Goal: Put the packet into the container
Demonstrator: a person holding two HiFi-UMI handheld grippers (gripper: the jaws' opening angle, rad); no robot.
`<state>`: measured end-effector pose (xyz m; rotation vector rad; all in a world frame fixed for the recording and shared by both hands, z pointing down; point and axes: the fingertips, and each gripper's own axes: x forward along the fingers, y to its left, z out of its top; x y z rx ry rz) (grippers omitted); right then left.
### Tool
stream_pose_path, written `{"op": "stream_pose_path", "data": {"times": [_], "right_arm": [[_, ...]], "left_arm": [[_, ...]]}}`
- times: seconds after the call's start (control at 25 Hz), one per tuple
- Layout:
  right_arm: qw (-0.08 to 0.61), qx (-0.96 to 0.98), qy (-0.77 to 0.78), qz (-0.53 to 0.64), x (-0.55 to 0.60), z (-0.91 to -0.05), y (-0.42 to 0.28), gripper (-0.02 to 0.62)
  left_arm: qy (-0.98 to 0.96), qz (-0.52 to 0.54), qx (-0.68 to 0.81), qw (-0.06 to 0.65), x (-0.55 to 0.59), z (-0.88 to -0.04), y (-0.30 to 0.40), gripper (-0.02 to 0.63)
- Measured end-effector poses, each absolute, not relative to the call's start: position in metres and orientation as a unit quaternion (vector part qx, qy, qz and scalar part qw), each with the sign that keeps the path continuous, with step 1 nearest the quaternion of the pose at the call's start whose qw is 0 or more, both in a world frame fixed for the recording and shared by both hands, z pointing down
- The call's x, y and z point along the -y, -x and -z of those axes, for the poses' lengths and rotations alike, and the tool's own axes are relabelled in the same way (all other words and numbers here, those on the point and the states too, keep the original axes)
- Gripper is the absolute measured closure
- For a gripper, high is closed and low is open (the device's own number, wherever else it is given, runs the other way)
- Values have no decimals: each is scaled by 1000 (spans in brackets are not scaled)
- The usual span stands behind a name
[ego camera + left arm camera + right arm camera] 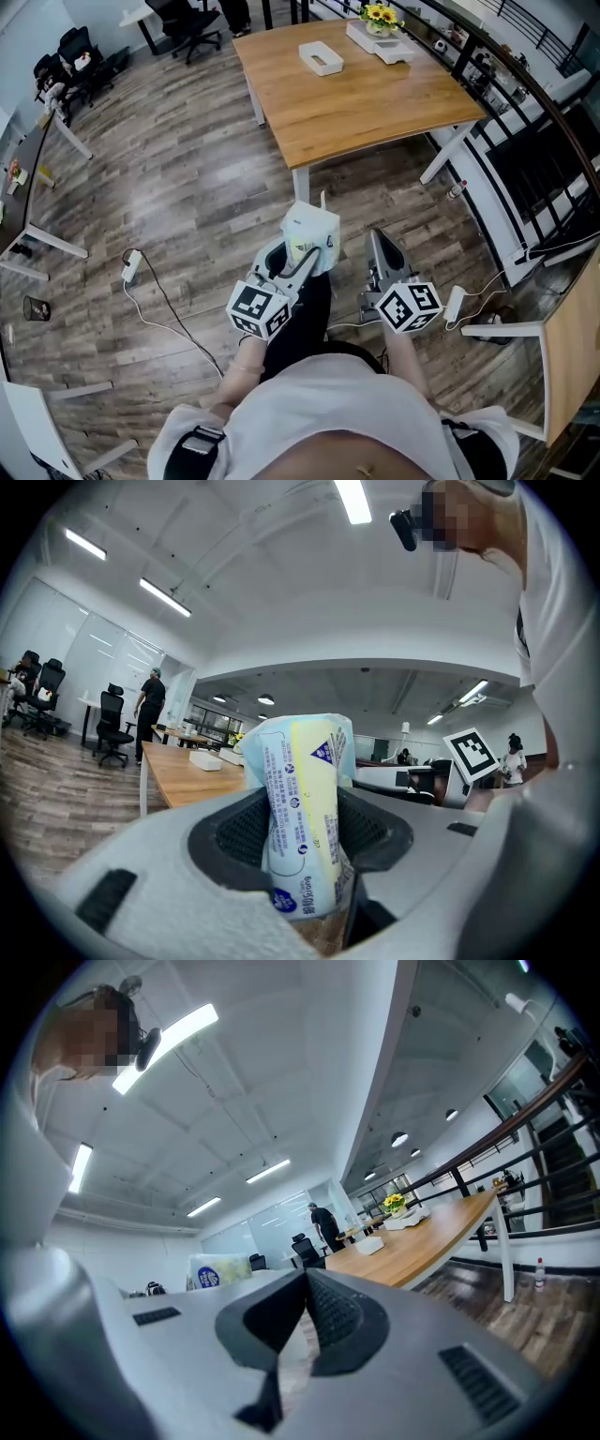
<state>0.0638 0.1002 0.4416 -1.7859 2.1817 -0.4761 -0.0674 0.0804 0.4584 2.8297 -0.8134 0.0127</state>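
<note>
A pale blue and yellow packet [310,236] stands upright between the jaws of my left gripper [314,251], held in front of the person's body above the wood floor. In the left gripper view the packet [305,761] fills the gap, and the left gripper [302,829] is shut on its lower half. My right gripper [379,239] hangs beside it on the right, its jaws together with nothing between them. In the right gripper view the right gripper [305,1281] is shut, and the packet [220,1271] shows to its left. A white box [321,58] lies on the wooden table [375,108] ahead.
The table also carries a white tray with yellow flowers [380,14]. A power strip with a cable [131,265] lies on the floor at left. Office chairs [192,23] stand at the back. A dark railing [525,89] and a desk edge [572,337] run along the right.
</note>
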Motion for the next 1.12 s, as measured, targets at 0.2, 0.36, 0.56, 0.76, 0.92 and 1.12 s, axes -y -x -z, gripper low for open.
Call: {"op": "stream_pose_path", "data": {"times": [0.2, 0.36, 0.56, 0.76, 0.92, 1.12], "right_arm": [[142, -749, 624, 170, -77, -445, -80, 584], [142, -745, 628, 174, -51, -446, -92, 584], [151, -742, 627, 181, -13, -444, -110, 583], [151, -735, 633, 192, 28, -446, -130, 583], [143, -736, 632, 195, 63, -446, -139, 584], [141, -736, 632, 198, 109, -442, -153, 584]], "left_arm": [[-957, -8, 269, 105, -53, -462, 51, 407], [-958, -14, 265, 107, -27, -465, 38, 407], [-958, -13, 265, 111, 14, -466, 22, 407], [-959, -13, 259, 110, 58, -461, 2, 407], [-959, -10, 261, 110, 93, -457, -9, 407], [-958, -13, 261, 116, 136, -456, -24, 407]]}}
